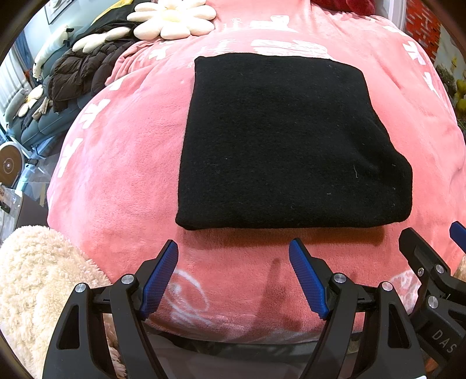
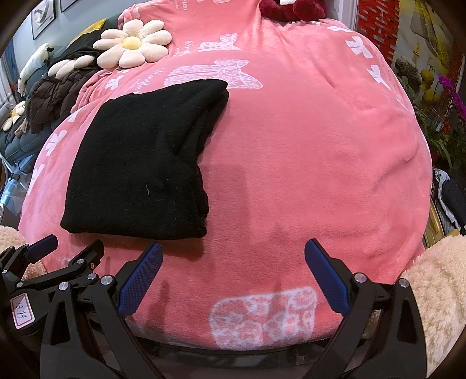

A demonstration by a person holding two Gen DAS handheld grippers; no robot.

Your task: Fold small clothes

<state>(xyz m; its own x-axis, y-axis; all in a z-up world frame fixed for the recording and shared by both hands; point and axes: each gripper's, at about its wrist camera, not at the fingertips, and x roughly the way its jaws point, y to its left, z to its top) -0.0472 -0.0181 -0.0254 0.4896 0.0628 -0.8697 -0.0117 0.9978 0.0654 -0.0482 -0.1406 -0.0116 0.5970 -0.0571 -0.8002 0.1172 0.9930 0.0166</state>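
A black knit garment (image 1: pixel 285 142) lies folded into a flat rectangle on the pink fleece blanket (image 1: pixel 122 163). In the right wrist view the garment (image 2: pixel 142 163) sits to the left, its layered edges facing right. My left gripper (image 1: pixel 234 247) is open and empty, just short of the garment's near edge. My right gripper (image 2: pixel 233 250) is open and empty, near the garment's near right corner. Each gripper shows at the edge of the other's view: the right gripper (image 1: pixel 434 250) and the left gripper (image 2: pixel 67 247).
A flower-shaped cushion (image 1: pixel 173 19) and a dark puffer jacket (image 1: pixel 78 73) lie at the far left of the blanket. A cream fluffy throw (image 1: pixel 38 285) lies at the near left and another part of it (image 2: pixel 437 291) at the near right. Plants (image 2: pixel 437 96) stand to the right.
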